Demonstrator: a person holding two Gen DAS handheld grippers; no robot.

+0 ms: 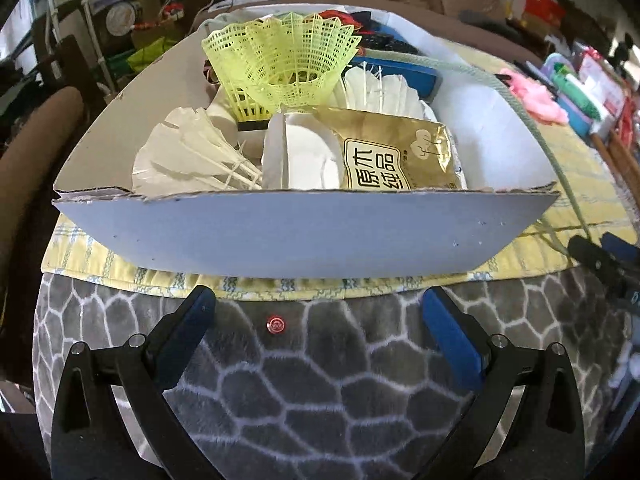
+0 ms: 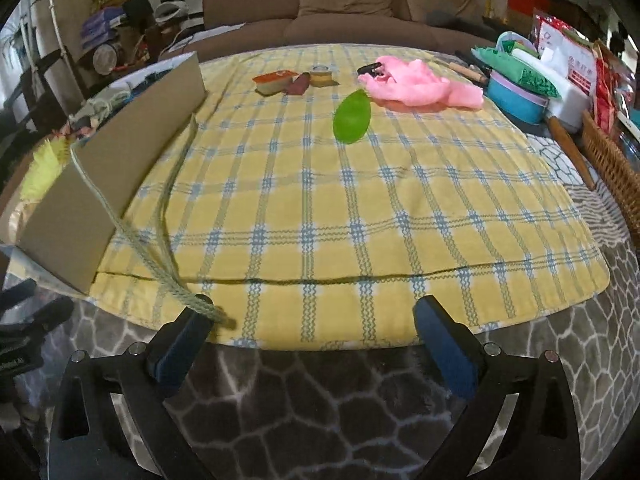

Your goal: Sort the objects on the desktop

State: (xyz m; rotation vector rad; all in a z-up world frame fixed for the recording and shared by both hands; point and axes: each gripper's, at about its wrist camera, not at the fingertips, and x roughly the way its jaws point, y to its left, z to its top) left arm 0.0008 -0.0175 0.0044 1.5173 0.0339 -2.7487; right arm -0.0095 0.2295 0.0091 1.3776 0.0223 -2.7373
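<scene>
Hovering spread wide and empty over the grey patterned blanket (image 1: 320,380), left gripper (image 1: 318,308) facing the cardboard box (image 1: 304,232) of shuttlecocks (image 1: 280,60). Gaping likewise, right gripper (image 2: 312,320), green rope (image 2: 160,216) draping from the box across its left fingertip (image 2: 188,332), not clamped.

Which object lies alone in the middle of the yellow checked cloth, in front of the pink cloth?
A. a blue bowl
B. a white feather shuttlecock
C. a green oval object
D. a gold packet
C: the green oval object lies by itself on the yellow checked cloth, just before the pink cloth.
</scene>
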